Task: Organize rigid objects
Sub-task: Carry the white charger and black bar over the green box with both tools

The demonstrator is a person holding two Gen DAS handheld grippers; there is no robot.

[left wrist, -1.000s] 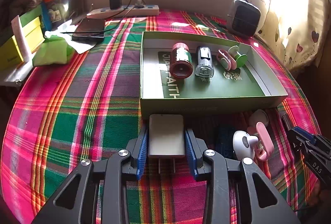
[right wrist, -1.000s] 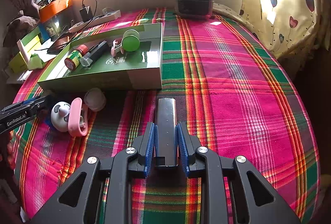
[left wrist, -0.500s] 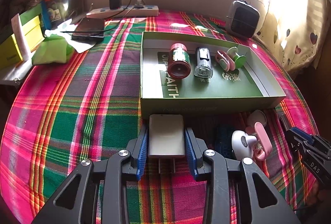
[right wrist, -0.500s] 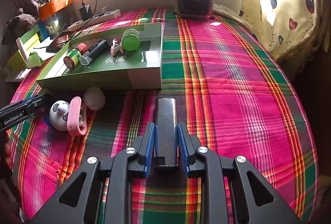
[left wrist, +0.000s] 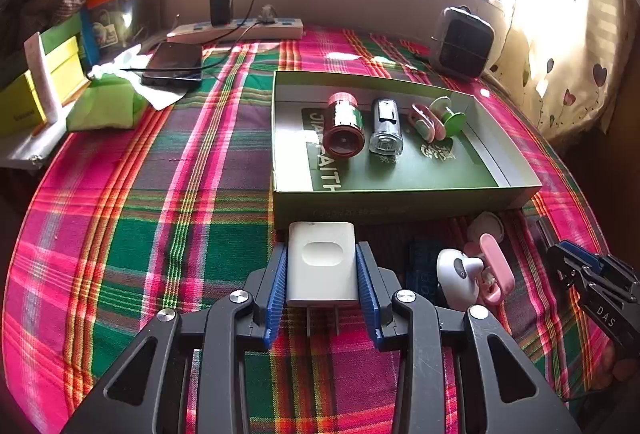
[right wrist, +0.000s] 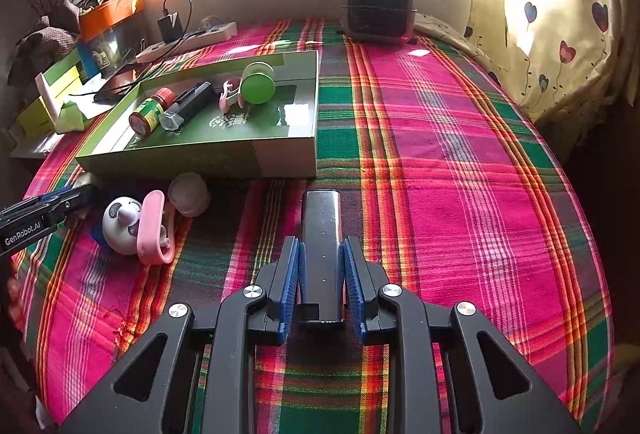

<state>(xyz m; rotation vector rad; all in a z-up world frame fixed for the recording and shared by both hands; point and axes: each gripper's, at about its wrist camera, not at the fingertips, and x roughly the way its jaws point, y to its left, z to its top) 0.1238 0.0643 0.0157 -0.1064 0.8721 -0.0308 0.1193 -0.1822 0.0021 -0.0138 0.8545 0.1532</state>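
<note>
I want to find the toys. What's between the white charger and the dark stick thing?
Left wrist view: a white panda-like toy and pink clip on the cloth.

Plaid cloth (left wrist: 160, 234), green tray (left wrist: 400, 199), phone (left wrist: 174, 61), power strip (left wrist: 236, 30)

The only difference is a very slight slide of the background in both wrist views. In the left wrist view, the shallow green cardboard box (left wrist: 400, 199) and the small dark square fan heater (left wrist: 464, 41) by the window wall sit a touch lower in the frame than a second ago. In the right wrist view the same box (right wrist: 200, 157) and heater (right wrist: 378, 5) have dropped likewise, by just as little.
</note>
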